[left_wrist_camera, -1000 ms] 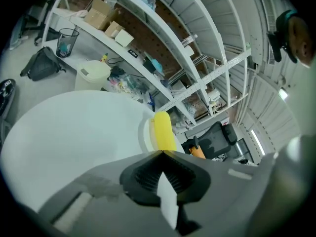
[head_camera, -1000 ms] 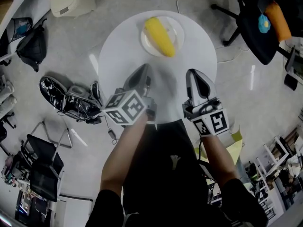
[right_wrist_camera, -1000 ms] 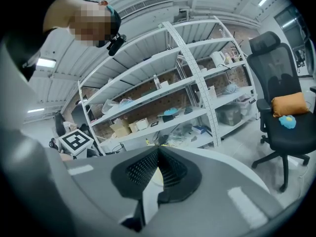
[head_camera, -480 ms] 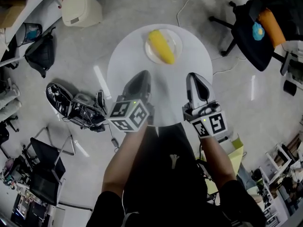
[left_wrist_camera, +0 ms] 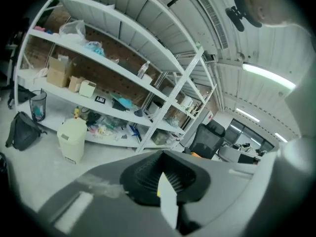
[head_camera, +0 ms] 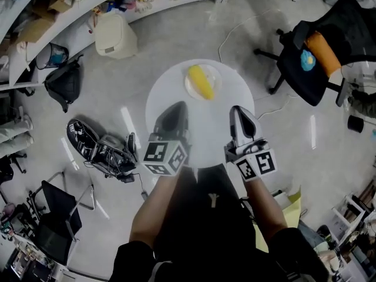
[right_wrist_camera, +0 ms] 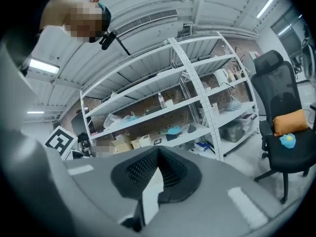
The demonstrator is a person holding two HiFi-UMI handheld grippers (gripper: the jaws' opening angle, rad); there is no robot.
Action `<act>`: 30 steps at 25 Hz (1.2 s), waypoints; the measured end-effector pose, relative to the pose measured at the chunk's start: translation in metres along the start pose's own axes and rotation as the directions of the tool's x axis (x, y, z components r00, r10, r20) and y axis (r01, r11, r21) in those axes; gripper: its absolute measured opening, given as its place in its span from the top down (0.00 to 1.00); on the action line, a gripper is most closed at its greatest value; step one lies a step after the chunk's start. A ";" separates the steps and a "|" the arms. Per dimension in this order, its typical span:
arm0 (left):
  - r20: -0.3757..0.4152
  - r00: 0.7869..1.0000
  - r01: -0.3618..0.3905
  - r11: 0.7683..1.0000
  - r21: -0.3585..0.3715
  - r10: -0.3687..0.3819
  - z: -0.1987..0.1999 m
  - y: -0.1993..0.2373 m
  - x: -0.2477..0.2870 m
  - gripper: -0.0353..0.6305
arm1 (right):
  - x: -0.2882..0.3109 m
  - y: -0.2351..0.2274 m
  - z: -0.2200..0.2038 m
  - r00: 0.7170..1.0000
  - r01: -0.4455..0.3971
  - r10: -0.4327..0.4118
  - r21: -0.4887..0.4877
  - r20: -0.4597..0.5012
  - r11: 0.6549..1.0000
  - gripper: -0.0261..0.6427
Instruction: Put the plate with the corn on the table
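Round table (head_camera: 166,89) bears plate (head_camera: 217,79) with corn (head_camera: 201,81).

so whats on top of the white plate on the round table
A yellow corn cob lies on the white plate, at the far side of the round white table. The plate's middle beneath the cob is covered.

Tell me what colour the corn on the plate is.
Yellow; the corn shows best in the head view.
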State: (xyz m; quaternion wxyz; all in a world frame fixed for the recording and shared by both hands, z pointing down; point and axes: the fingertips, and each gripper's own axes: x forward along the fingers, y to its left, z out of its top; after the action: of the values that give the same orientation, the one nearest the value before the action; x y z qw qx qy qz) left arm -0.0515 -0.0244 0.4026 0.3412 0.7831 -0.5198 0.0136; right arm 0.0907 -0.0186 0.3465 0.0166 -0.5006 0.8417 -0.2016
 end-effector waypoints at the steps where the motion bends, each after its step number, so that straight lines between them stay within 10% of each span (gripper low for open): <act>1: 0.018 1.000 0.007 1.000 0.020 -0.007 0.009 -0.004 -0.004 0.94 | 0.001 0.004 0.006 1.000 -0.003 0.003 -0.003 0.007 1.000 0.95; 30: 0.277 0.957 0.023 0.971 0.239 -0.091 0.124 -0.099 -0.128 0.94 | -0.059 0.089 0.097 0.997 -0.064 0.067 -0.071 0.039 0.995 0.95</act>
State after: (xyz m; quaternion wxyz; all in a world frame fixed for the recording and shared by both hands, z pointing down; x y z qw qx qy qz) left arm -0.0701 0.0328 0.2079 0.1684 0.8262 -0.5354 -0.0485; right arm 0.0679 0.0378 0.2157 0.0230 -0.4770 0.8637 -0.1612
